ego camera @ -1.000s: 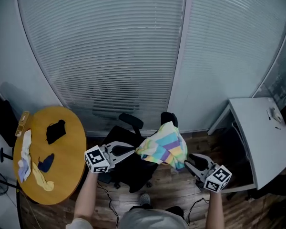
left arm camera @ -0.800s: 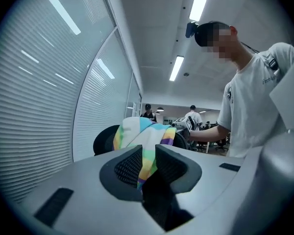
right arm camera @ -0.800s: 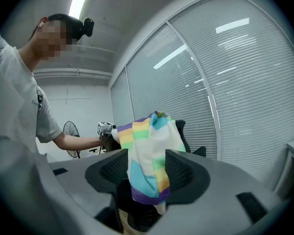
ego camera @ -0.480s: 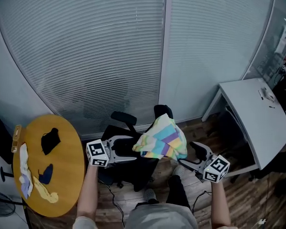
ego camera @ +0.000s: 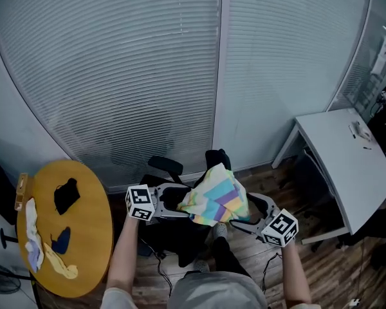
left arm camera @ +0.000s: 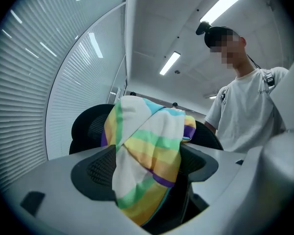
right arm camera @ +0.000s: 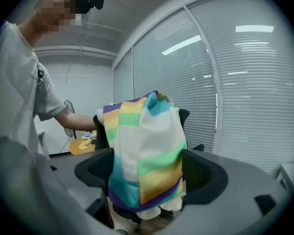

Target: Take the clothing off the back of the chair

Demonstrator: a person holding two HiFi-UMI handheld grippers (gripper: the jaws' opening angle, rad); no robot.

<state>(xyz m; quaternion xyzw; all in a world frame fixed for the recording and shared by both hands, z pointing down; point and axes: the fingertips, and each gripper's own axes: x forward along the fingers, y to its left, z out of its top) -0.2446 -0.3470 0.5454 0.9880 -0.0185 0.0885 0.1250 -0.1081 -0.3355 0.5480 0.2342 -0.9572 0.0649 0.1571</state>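
Now both pairs of jaws have just been opening and stand released, wide apart, each with the pastel-striped garment [ego camera: 215,197] between them but not pinched. It hangs draped over the back of the black mesh office chair [ego camera: 217,158], long axis running 12 to 6. My left gripper [ego camera: 179,202] flanks it at 9 o'clock, my right gripper [ego camera: 242,215] at 4 o'clock, about equally near.
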